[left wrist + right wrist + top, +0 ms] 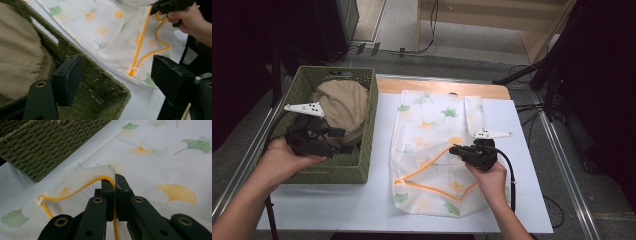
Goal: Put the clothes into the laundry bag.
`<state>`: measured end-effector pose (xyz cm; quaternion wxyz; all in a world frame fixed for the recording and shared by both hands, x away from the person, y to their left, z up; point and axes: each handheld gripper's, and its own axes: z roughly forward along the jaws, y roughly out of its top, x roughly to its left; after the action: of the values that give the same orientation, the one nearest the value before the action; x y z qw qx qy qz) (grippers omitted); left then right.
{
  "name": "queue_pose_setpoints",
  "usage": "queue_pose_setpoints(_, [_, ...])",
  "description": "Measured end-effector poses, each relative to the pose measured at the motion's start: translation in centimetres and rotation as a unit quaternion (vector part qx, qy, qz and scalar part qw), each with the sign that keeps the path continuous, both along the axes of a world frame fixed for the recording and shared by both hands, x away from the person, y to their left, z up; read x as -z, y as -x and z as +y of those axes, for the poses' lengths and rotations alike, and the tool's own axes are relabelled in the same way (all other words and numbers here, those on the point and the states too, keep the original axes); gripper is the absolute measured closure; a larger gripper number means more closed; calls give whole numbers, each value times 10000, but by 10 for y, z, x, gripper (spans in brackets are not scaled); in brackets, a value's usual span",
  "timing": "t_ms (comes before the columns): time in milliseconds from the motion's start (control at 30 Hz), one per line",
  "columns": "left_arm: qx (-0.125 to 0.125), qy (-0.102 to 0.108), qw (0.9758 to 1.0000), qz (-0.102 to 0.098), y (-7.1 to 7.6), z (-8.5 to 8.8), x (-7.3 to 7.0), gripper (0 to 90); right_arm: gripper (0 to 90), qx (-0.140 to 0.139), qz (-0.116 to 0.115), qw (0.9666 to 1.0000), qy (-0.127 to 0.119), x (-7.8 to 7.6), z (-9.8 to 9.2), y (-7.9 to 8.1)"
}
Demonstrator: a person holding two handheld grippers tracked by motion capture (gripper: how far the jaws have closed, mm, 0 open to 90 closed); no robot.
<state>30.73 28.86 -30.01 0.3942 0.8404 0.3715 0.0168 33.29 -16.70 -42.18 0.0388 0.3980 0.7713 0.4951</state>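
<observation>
On the left I have the green woven basket [362,170] at the left end of the bench [377,210], with a beige garment [343,102] bundled inside it. My left hand-held gripper [348,141] hangs over the basket just beside that garment, jaws standing wide with nothing between them; in the left gripper view the two black pads frame the basket rim and bare bench, and the beige cloth lies off to one side of them, untouched.

Moving right, the white mesh laundry bag [432,125] with its ginkgo-leaf print lies flat on the middle of the bench, just beside the basket. Its orange zipper [427,165] is open along the near part, and the white pull sits at the end nearest the basket.

Farthest right, my right hand-held gripper [455,149] is clamped tight on the upper lip of the zipper opening, lifting it so the mouth of the bag gapes a little.

I judge this as the loading step: the bag is held open and the garment not yet picked. Next I need to swing the left jaws onto the beige cloth, pinch a good fold, and carry it across into the opening while the right keeps the lip raised.
</observation>
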Motion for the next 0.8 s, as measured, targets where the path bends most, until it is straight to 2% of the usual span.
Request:
queue_pose_setpoints(100, [-112, -62, 9999, 21, -11, 8, 0, 257, 880, -5, 1, 10000, 6, 0, 0, 0])
queue_pose_setpoints(267, [-321, -128, 9994, -88, -30, 22, 1, 236, 879, -5, 15, 10000, 20, 0, 1, 1])
queue_pose_setpoints(333, [-454, -188, 9988, -78, -38, 27, 2, 233, 879, -9, 10, 10000, 40, 1, 1, 1])
queue_pose_setpoints(467, [-592, -159, 9981, 46, -55, 35, 4, 258, 878, -40, 23, 10000, 36, 1, 3, 2])
queue_pose_setpoints(500, [-673, -285, 9973, 11, -60, 35, 4, 256, 878, -47, 35, 10000, 42, 2, 3, 2])
queue_pose_setpoints(567, [-694, -390, 9968, -41, -68, 35, 3, 247, 879, -51, 61, 10000, 40, 2, 3, 2])
queue_pose_setpoints(600, [-739, -425, 9963, -41, -73, 36, 4, 227, 878, -53, 46, 10000, 49, 2, 2, 2])
queue_pose_setpoints(667, [-810, -346, 9961, 56, -82, 38, 8, 179, 879, -37, 46, 10000, 38, 1, 2, 2])
queue_pose_setpoints(733, [-837, -275, 9959, 219, -89, 39, 12, 139, 879, -36, 65, 10000, 40, 0, 2, 4])
queue_pose_setpoints(800, [-865, -391, 9952, 219, -96, 41, 15, 93, 878, -42, 42, 10000, 36, -2, 1, 7])
